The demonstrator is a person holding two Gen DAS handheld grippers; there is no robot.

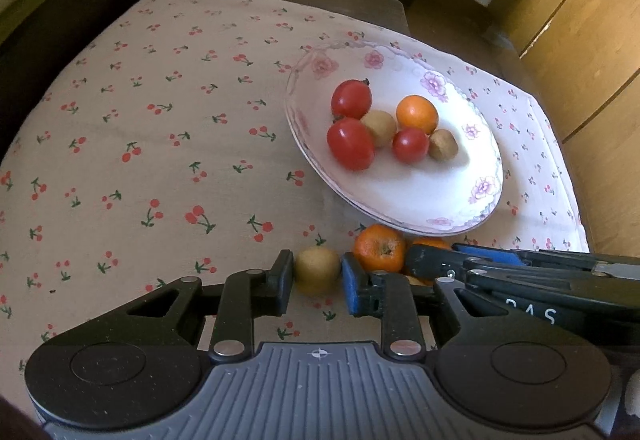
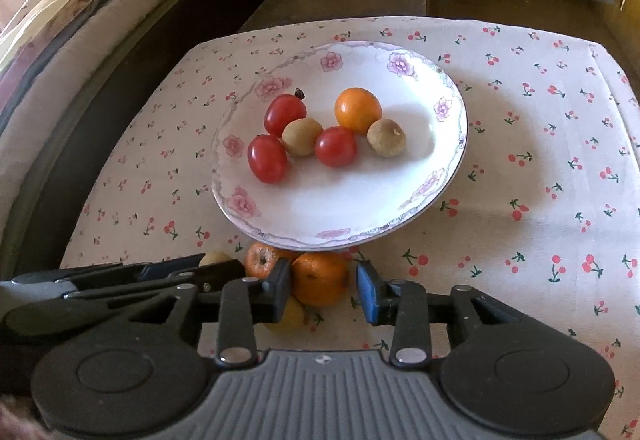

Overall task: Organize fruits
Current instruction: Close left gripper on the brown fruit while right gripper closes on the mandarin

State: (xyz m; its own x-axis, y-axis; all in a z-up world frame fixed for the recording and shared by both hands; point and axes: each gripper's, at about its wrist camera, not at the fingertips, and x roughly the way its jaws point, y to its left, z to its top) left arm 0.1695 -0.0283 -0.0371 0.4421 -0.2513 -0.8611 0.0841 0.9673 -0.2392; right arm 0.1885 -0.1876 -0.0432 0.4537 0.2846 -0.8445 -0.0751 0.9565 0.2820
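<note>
Currently pick-up step: left gripper (image 1: 317, 282) clamped on tan fruit (image 1: 318, 270); right gripper (image 2: 323, 286) parted around mandarin (image 2: 319, 278), right pad clear. Next: carry both fruits far, onto floral plate (image 2: 456, 143).

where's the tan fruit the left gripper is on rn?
Left wrist view: tan fruit on the cloth between the left gripper fingers, just left of an orange.

The near edge of the plate (image 2: 448, 199) is crowded by loose oranges (image 2: 320, 278) and a brown fruit (image 1: 318, 270), with both grippers packed side by side there. Open cloth (image 1: 160, 159) is left on the plate's left, and more on its right. On the plate, bare room is found only in the near half, before the fruit cluster (image 2: 316, 131).
</note>
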